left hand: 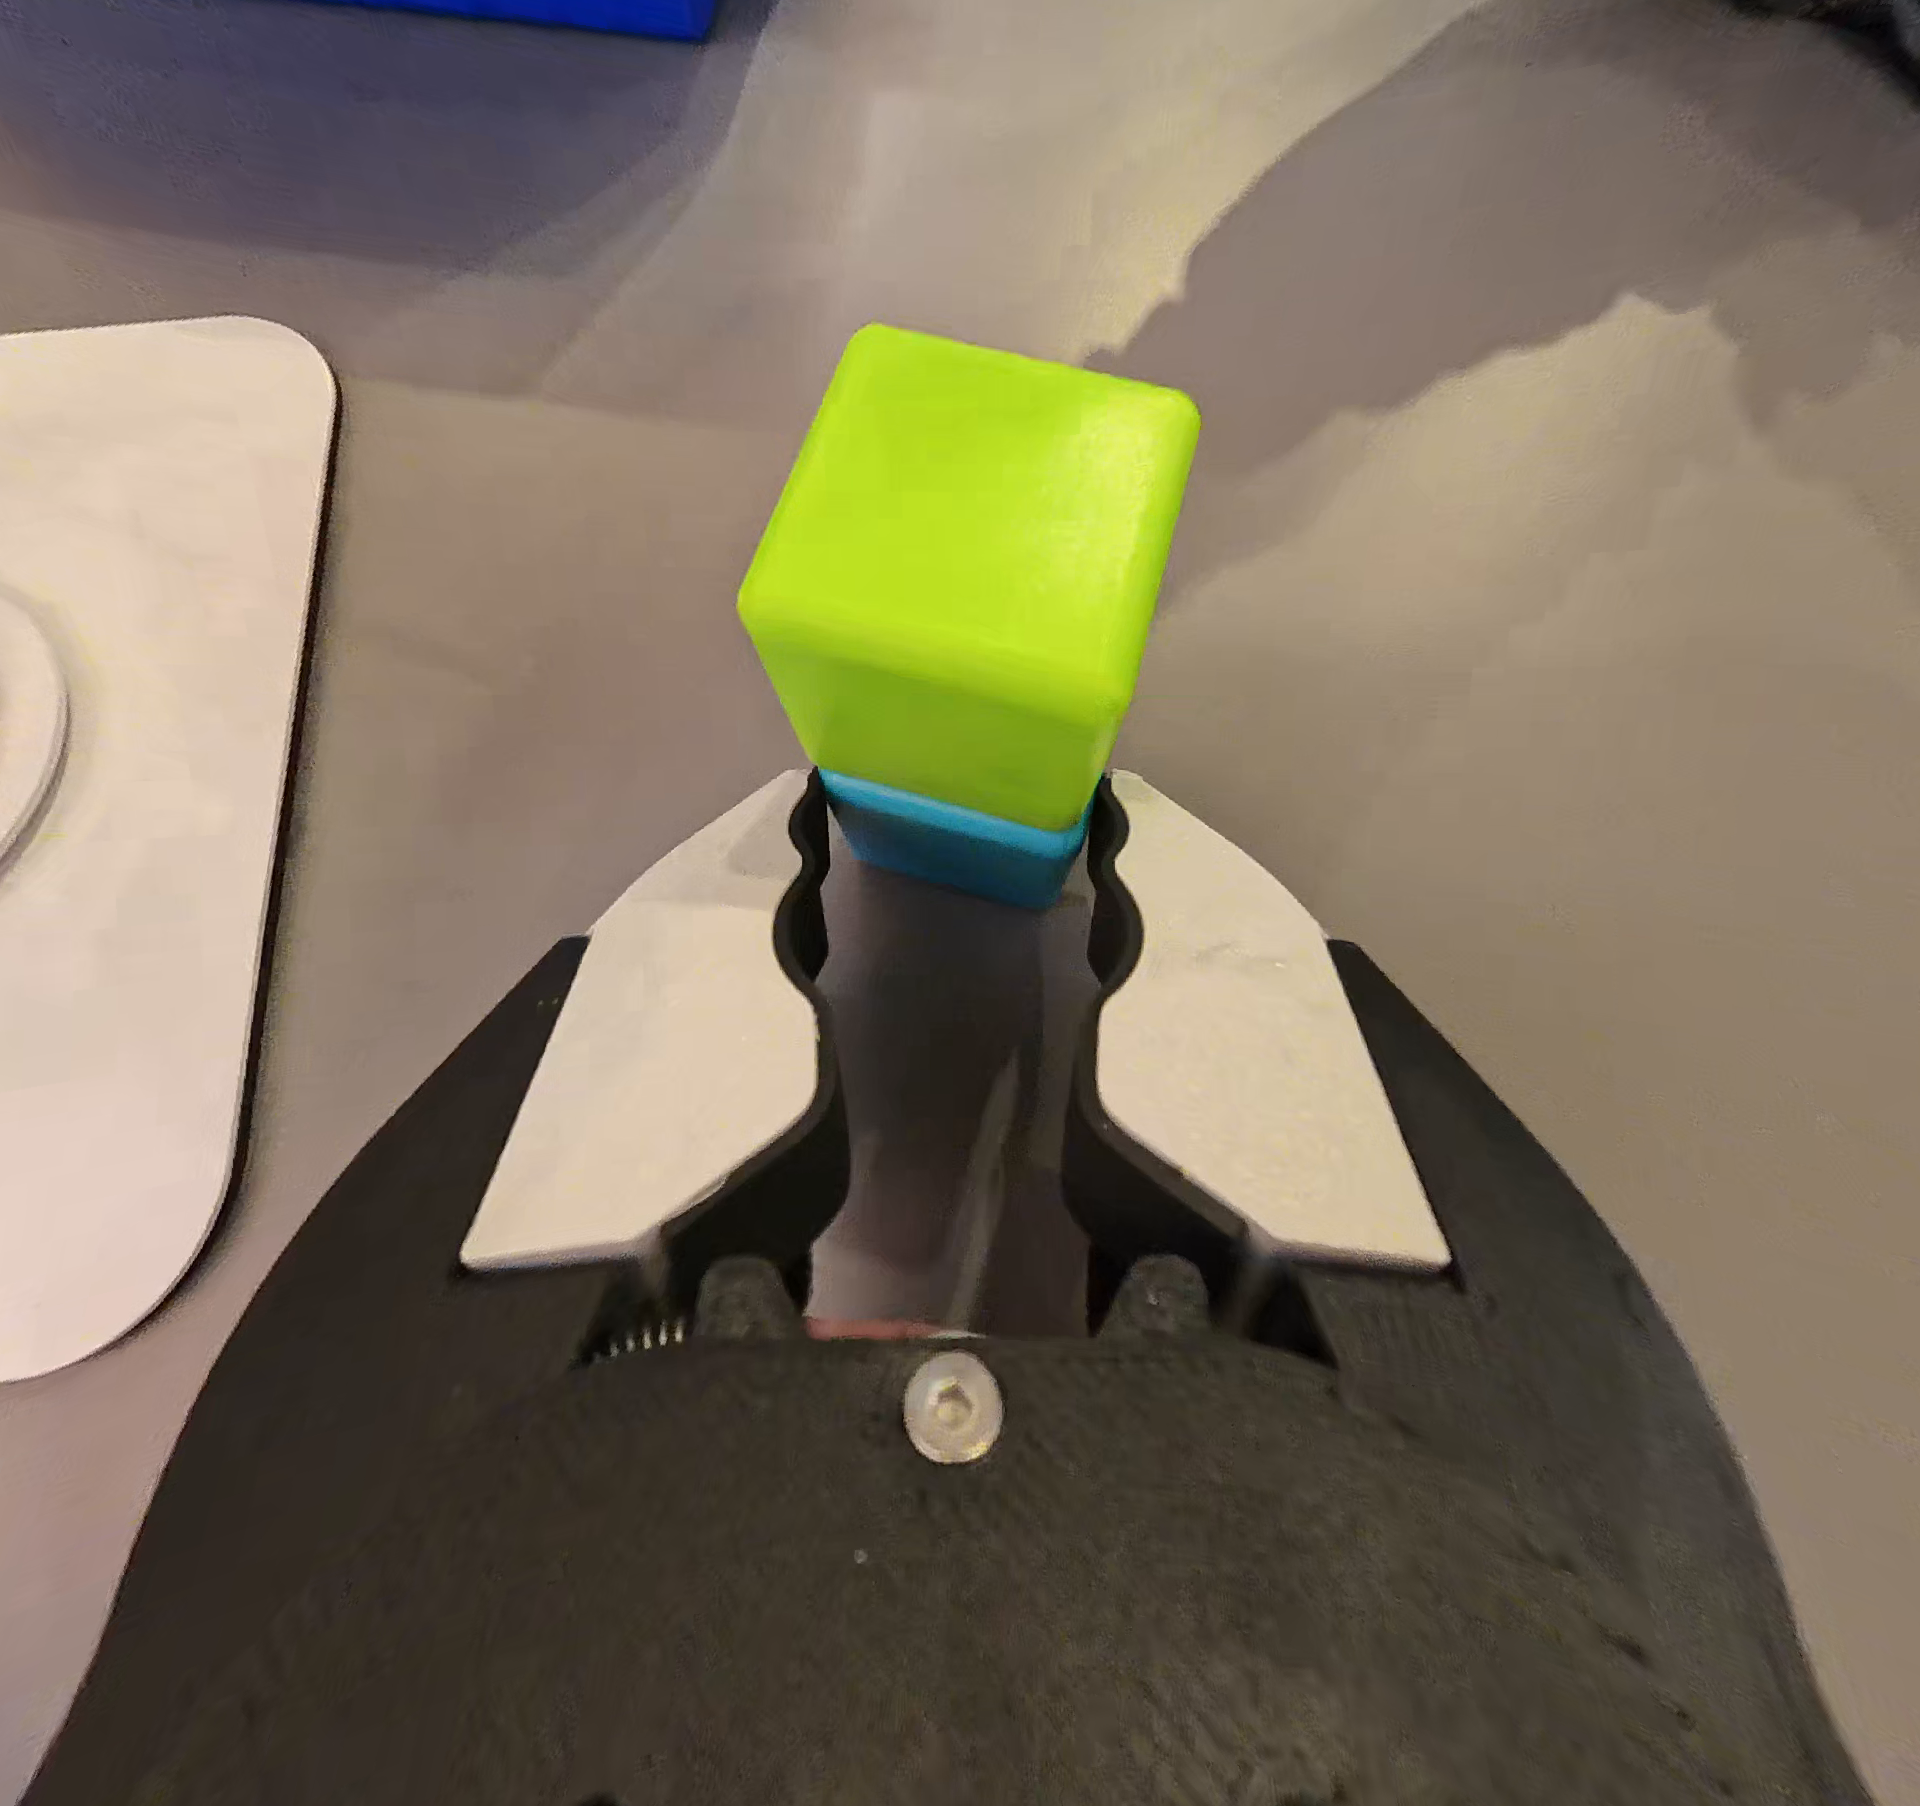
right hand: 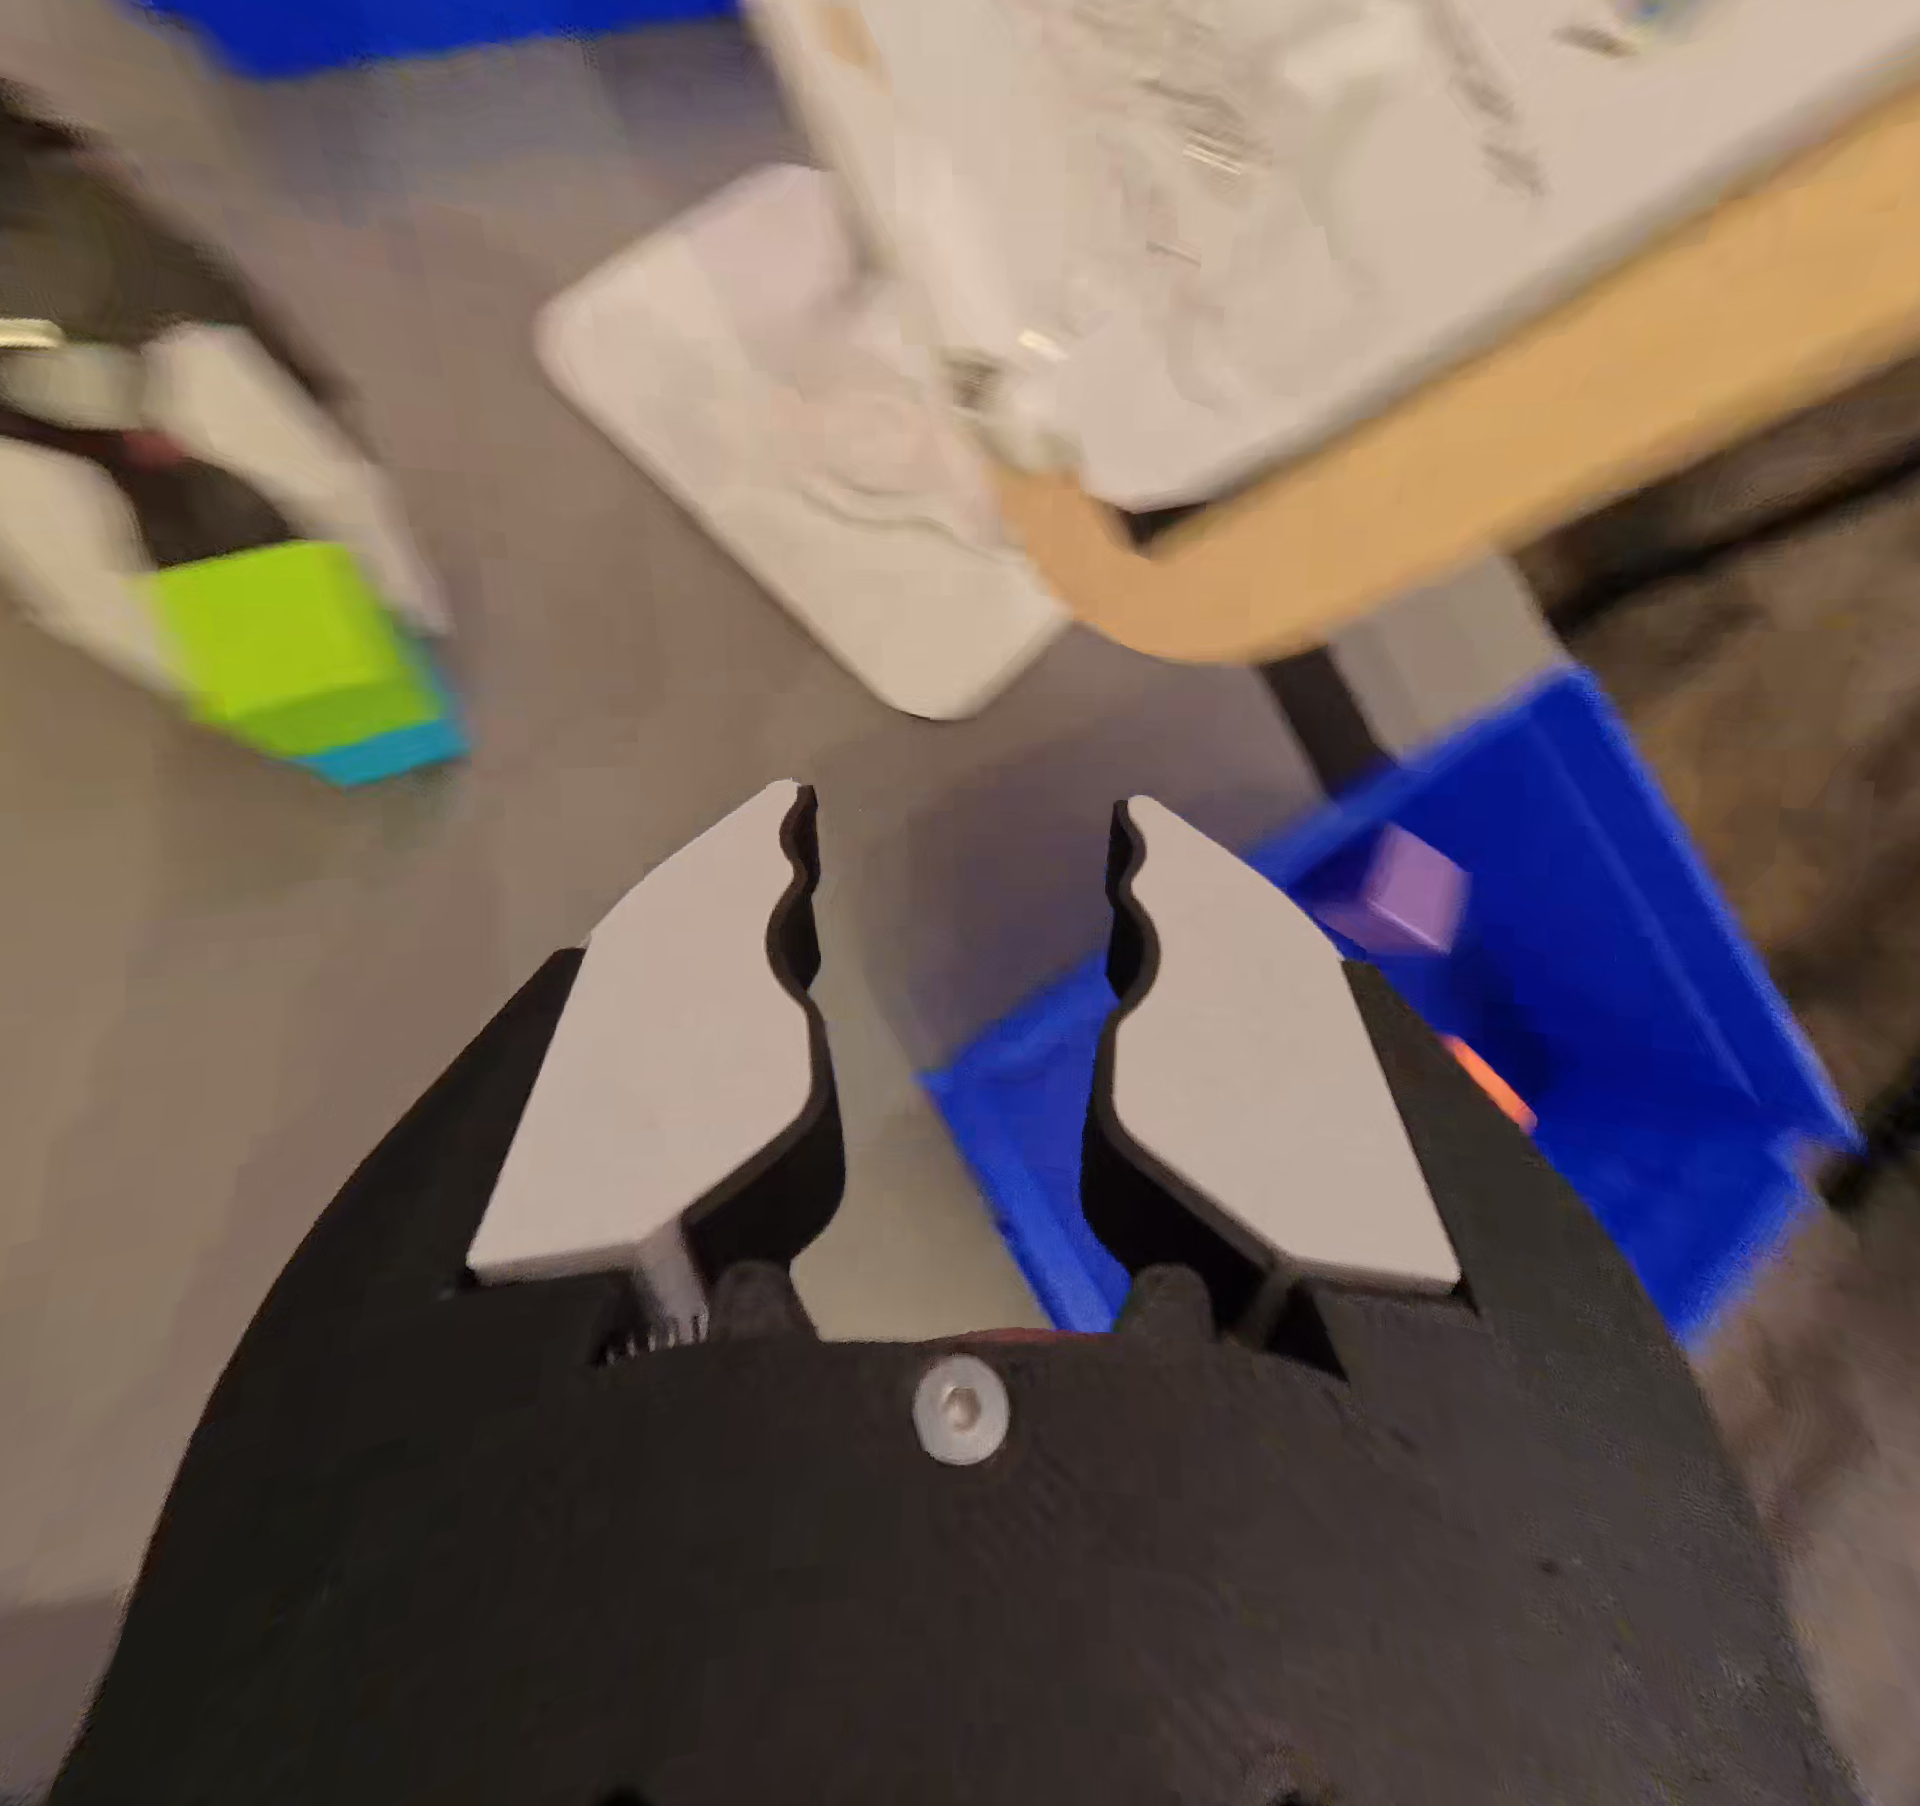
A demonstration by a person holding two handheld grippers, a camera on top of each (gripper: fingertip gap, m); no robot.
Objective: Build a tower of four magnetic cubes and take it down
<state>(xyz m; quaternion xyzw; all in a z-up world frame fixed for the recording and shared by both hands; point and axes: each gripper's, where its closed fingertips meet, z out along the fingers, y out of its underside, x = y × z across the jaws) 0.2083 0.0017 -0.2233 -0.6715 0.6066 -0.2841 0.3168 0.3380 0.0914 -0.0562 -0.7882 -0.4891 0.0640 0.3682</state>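
The left gripper (left hand: 956, 821) is clamped on a glossy blue plastic cube (left hand: 951, 847), with a lime-green plastic cube (left hand: 966, 561) stacked on top. The right gripper (right hand: 961, 800) is parted and empty. Brace the base while fetching the lilac cube (right hand: 1397, 889) from the blue plastic bin (right hand: 1621, 977) at three o'clock. Beyond, the grey tabletop (left hand: 1455, 717) carries a white stand base (left hand: 156, 821) at nine o'clock.

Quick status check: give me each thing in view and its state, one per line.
Left gripper: shut on the blue cube.
Blue cube: clamped between the fingertips, under the green cube.
Green cube: stacked on the blue cube.
Right gripper: open, empty.
Blue bin: open-topped, holds a purple cube.
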